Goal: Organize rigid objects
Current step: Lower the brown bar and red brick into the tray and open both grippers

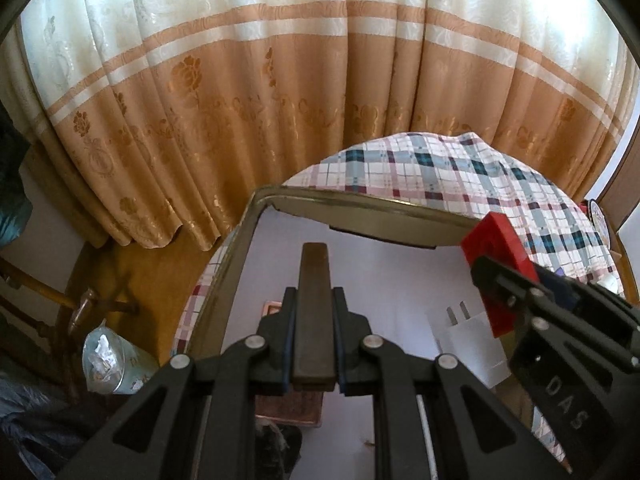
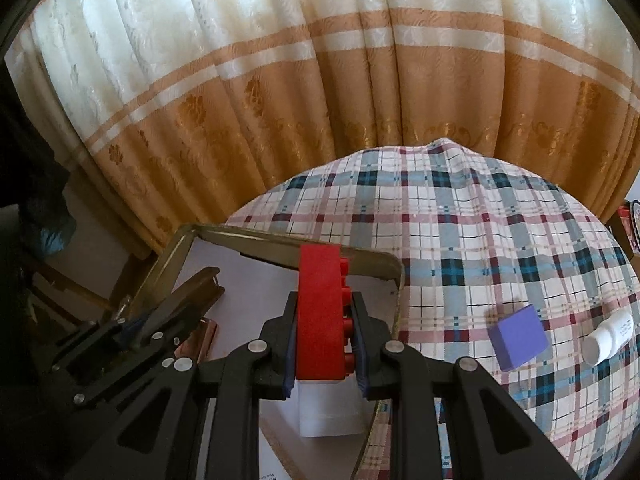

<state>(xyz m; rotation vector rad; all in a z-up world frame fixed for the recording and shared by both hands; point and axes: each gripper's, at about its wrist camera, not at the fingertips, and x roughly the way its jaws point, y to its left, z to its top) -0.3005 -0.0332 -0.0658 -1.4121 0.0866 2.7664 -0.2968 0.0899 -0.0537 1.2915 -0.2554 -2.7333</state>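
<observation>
My left gripper clamps a dark flat rectangular bar; my right gripper clamps a red studded plastic brick. Both hang above the metal-rimmed white-floored tray. Lowering together, I risk the brick striking the white plug adapter inside that tray.

Both views are taken close from the wrists, angled down-fwd toward the curtain. The tray and checked cloth are shared.
</observation>
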